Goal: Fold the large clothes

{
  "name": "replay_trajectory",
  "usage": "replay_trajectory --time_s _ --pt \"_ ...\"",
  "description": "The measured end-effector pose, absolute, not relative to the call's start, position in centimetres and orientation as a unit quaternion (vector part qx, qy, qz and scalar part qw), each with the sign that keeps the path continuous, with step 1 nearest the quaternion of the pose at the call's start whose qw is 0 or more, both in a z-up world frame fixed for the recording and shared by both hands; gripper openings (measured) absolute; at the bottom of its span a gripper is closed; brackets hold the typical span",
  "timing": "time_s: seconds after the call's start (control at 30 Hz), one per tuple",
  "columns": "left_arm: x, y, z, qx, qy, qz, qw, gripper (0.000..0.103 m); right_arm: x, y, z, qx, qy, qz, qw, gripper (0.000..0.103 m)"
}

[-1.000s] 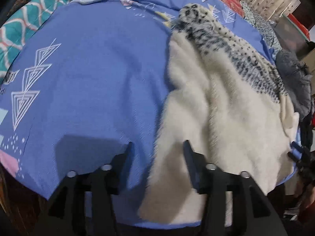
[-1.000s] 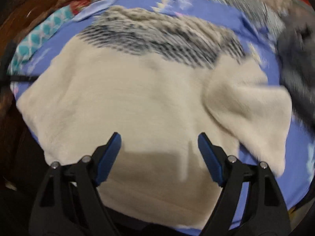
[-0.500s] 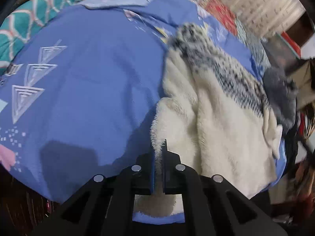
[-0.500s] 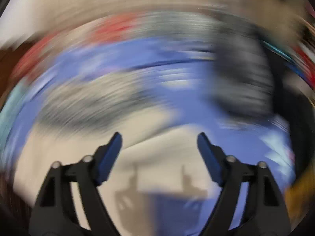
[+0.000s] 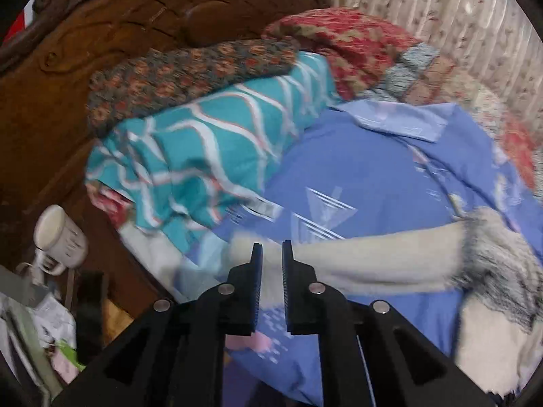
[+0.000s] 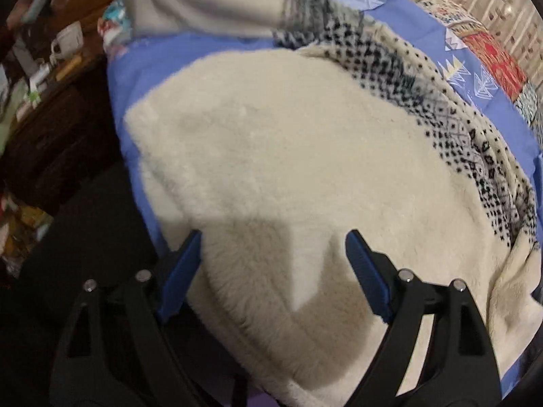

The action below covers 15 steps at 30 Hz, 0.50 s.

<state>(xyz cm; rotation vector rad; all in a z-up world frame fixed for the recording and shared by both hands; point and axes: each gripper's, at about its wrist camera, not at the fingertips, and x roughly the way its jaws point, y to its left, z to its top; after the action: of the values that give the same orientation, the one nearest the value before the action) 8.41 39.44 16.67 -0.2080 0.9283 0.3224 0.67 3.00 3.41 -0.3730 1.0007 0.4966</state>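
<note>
our left gripper [image 5: 270,254] pinches the cream sleeve [image 5: 373,254], stretched taut over the blue sheet [image 5: 356,176], likely so it lies straight for folding. our right gripper [image 6: 271,264] hovers, fingers wide, over the sweater [image 6: 288,152] body spread on the bed.
</note>
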Motion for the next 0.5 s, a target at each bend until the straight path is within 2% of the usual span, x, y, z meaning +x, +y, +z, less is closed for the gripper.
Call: replay_trajectory --time_s 0.1,0.27,0.37,0.4,0.43,0.47,0.5 --pt "6.6 34.4 14.6 -0.112 0.487 0.046 0.865 0.034 0.6 2.1 3.4 -0.175 0.473 0.234 0.831 0.081" --pt "4.1 23.8 8.1 -0.154 0.581 -0.171 0.781 0.046 -1.2 0.1 2.8 -0.199 0.484 0.243 0.817 0.081" --pt "4.1 19.5 4.8 -0.156 0.628 -0.212 0.733 0.054 -0.7 -0.6 1.8 -0.203 0.491 0.234 0.815 0.081" --pt "4.2 18.5 4.0 -0.151 0.638 -0.211 0.725 0.054 -0.6 -0.6 1.8 -0.197 0.492 0.232 0.816 0.076" --pt "4.2 17.9 3.7 -0.152 0.637 -0.218 0.724 0.054 -0.4 -1.1 1.8 -0.185 0.495 0.239 0.815 0.042" --pt "3.9 17.6 3.6 -0.153 0.634 -0.229 0.723 0.053 -0.1 -1.5 1.8 -0.167 0.506 0.249 0.809 0.022" --pt "3.7 17.4 3.8 -0.153 0.634 -0.235 0.721 0.048 0.1 -2.1 2.3 -0.144 0.511 0.255 0.808 0.008"
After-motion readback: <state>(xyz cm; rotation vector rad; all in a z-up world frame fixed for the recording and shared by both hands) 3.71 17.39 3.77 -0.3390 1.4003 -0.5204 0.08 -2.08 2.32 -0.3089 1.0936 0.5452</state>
